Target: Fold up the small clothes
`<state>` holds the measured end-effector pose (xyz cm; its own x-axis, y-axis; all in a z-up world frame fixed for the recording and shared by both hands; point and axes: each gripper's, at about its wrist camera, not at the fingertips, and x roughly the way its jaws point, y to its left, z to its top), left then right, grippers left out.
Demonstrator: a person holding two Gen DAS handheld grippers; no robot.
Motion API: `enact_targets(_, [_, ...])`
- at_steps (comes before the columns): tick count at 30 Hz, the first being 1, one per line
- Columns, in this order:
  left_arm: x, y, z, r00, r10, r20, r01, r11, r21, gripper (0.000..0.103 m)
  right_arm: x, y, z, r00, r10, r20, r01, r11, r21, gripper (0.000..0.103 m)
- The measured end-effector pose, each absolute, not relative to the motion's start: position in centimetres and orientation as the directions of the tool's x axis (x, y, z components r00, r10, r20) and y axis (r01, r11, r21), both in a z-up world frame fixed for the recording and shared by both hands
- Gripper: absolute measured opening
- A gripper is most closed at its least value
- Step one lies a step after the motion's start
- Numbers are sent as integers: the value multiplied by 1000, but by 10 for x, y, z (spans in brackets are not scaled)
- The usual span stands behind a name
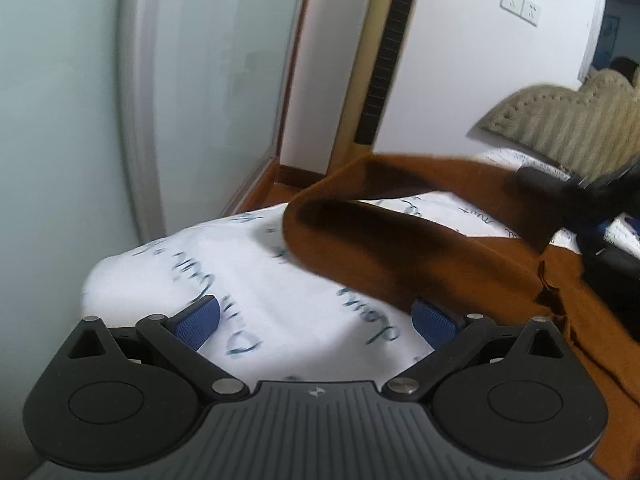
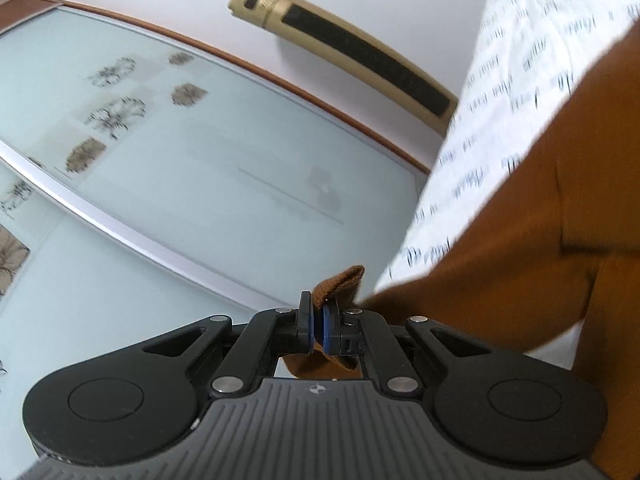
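A brown garment [image 1: 404, 240] lies on a white bed sheet with blue handwriting print [image 1: 248, 280]; part of it is lifted into a raised fold. My left gripper [image 1: 316, 320] is open and empty, low over the sheet, with the garment's edge just past its right finger. My right gripper [image 2: 318, 326] is shut on a corner of the brown garment [image 2: 520, 220], which hangs off to its right. The right gripper also shows in the left wrist view [image 1: 576, 196], holding the lifted cloth at the right.
A gold tower fan [image 1: 384, 60] stands against the white wall behind the bed. A frosted glass sliding door [image 1: 80, 120] is on the left. A beige headboard or cushion [image 1: 568, 124] is at the far right. Wall sockets [image 1: 520, 4] sit high up.
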<state>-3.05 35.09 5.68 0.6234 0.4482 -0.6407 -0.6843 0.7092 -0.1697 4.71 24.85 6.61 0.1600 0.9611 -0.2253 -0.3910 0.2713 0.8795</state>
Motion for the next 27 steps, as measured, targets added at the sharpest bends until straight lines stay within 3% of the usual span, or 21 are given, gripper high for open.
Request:
enact_targets(5, [0,341,53,675,405,-617,-641,736,-218,103,60,229,96,199,960,-195,-432,264,862,9])
enact_targets(12, [33,314,50,638,484,-599,-670,732,-123,103,73,170,133,304,940,-156,-488,294,822,9])
enact_targets(22, [68,271,46,695,366,-618,-583,791,-187,103,91,67,183,496,863,-91,-512,376,773,9])
enact_targets(27, [74,250,38,706,358,-611,-549,822,-153,103,92,6,196,582,809,-83,-497,435,751,9])
